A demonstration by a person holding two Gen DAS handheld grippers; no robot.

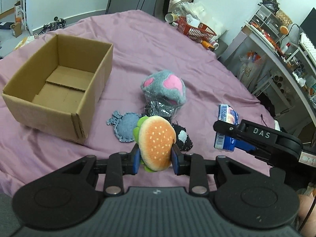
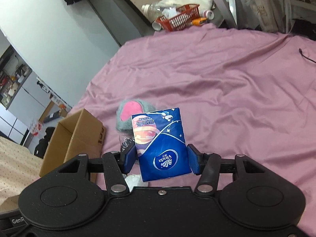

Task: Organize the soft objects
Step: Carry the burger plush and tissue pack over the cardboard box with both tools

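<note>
My left gripper (image 1: 156, 158) is shut on a plush hamburger (image 1: 156, 144) and holds it above the pink bedsheet (image 1: 148, 45). My right gripper (image 2: 161, 159) is shut on a blue Vinda tissue pack (image 2: 161, 144); the pack also shows in the left wrist view (image 1: 226, 127), to the right. An open, empty cardboard box (image 1: 57, 88) stands to the left; it also shows in the right wrist view (image 2: 77, 138). On the sheet lie a grey and pink plush paw (image 1: 165, 87), a denim pouch (image 1: 124, 127) and a black fabric piece (image 1: 182, 137).
A red basket (image 1: 195, 29) with bottles and clutter stands at the bed's far edge. Shelves and a desk (image 1: 276, 45) line the right side. A black cable (image 2: 307, 56) lies on the sheet at the right.
</note>
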